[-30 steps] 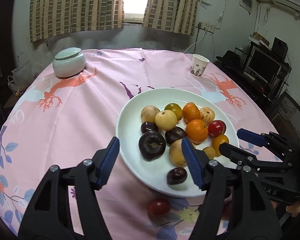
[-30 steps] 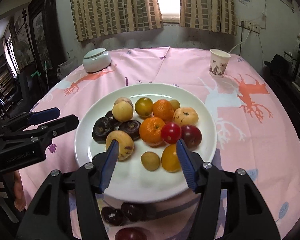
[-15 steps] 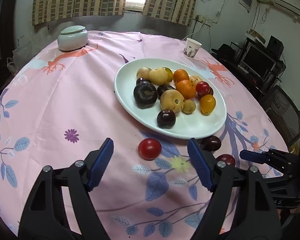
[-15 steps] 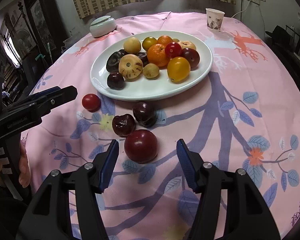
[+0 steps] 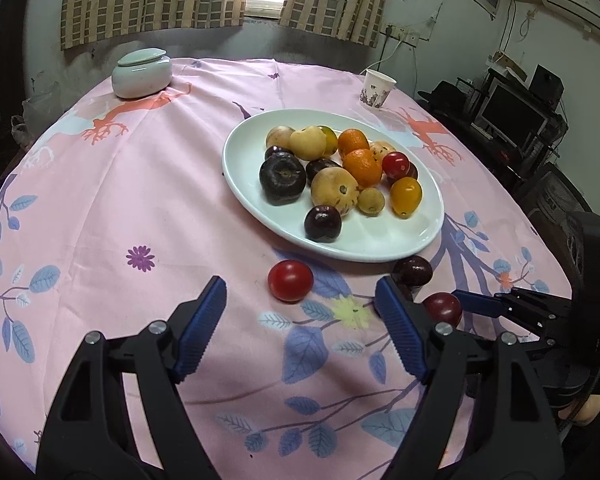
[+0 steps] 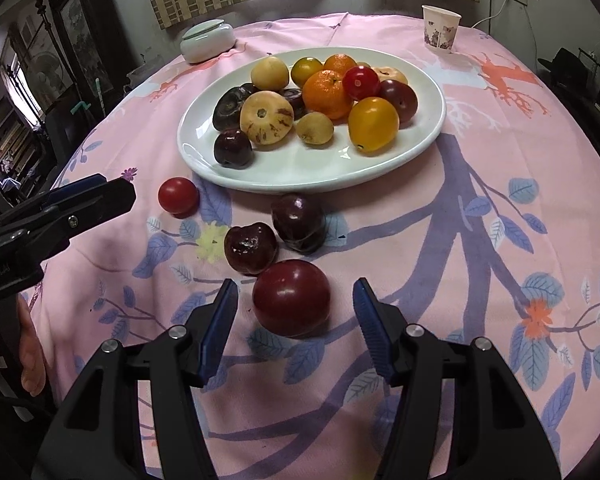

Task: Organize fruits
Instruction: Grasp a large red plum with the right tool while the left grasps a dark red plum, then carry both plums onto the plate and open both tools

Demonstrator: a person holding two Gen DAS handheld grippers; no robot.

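A white oval plate (image 5: 380, 246) (image 6: 296, 178) holds several fruits: oranges, yellow, dark purple and red ones. On the cloth in front of the plate lie a red tomato (image 5: 290, 280) (image 6: 178, 195), two dark plums (image 6: 298, 222) (image 6: 251, 248) and a large dark red fruit (image 6: 291, 297) (image 5: 443, 309). My left gripper (image 5: 300, 326) is open and empty, just short of the red tomato. My right gripper (image 6: 295, 312) is open, its jaws on either side of the large dark red fruit without touching it.
A pale green lidded jar (image 5: 141, 73) (image 6: 208, 41) stands at the far left of the round table with the pink cloth (image 5: 140, 184). A paper cup (image 5: 377, 88) (image 6: 440, 28) stands beyond the plate. Monitors and shelves (image 5: 512, 114) stand to the right of the table.
Both grippers have drawn back from over the plate toward the table's near edge. The loose fruits in front of the plate have come into view, and the right gripper now frames the dark red fruit.
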